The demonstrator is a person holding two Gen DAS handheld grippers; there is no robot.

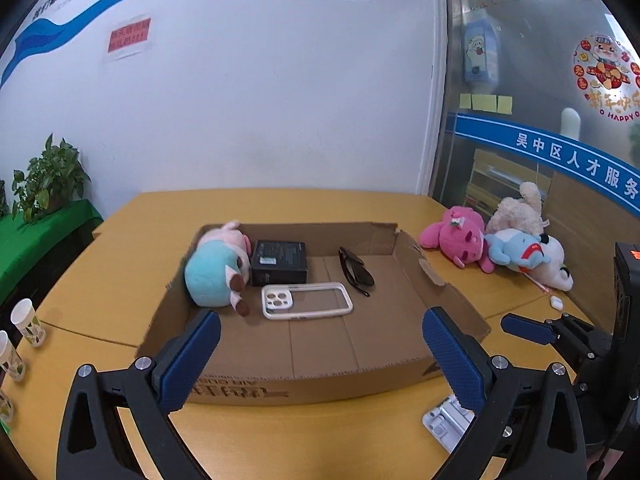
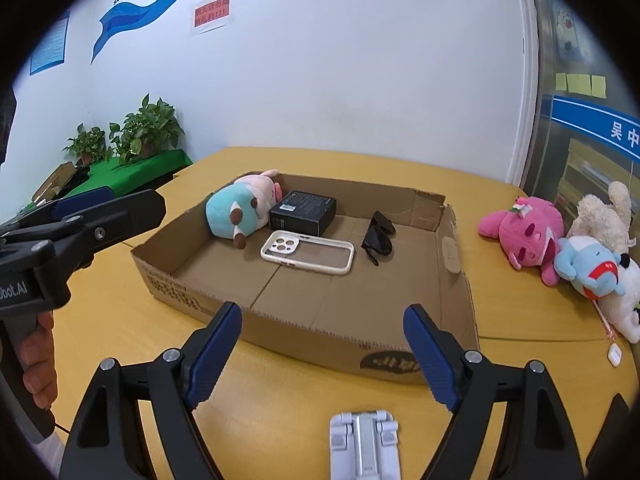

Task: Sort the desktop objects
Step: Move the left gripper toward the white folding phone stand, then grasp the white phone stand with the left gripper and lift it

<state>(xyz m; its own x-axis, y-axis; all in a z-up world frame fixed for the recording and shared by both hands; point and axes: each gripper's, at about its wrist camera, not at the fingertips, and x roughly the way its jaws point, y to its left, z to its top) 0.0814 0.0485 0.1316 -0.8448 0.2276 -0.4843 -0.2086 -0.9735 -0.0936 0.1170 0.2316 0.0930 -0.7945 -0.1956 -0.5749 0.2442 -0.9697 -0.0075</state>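
A shallow cardboard box (image 1: 436, 280) (image 2: 456, 292) sits on the yellow table. In it lie a teal-and-pink plush (image 1: 216, 268) (image 2: 240, 210), a black box (image 1: 279, 262) (image 2: 303, 212), a white phone case (image 1: 306, 301) (image 2: 308, 257) and black sunglasses (image 1: 356, 271) (image 2: 378, 236). My left gripper (image 1: 320, 344) is open and empty, just in front of the box. My right gripper (image 2: 322, 344) is open and empty at the box's near edge. A white folding stand (image 1: 448, 420) (image 2: 364, 444) lies on the table under the grippers.
Pink (image 1: 456, 242) (image 2: 524, 232), blue (image 1: 516, 250) (image 2: 588, 264) and cream (image 1: 516, 208) (image 2: 604, 216) plush toys lie at the table's right. A small white earbud case (image 1: 556, 301) (image 2: 614, 354) lies near them. Paper cups (image 1: 28, 322) stand at the left. Potted plants (image 2: 148, 128) stand on a green side table.
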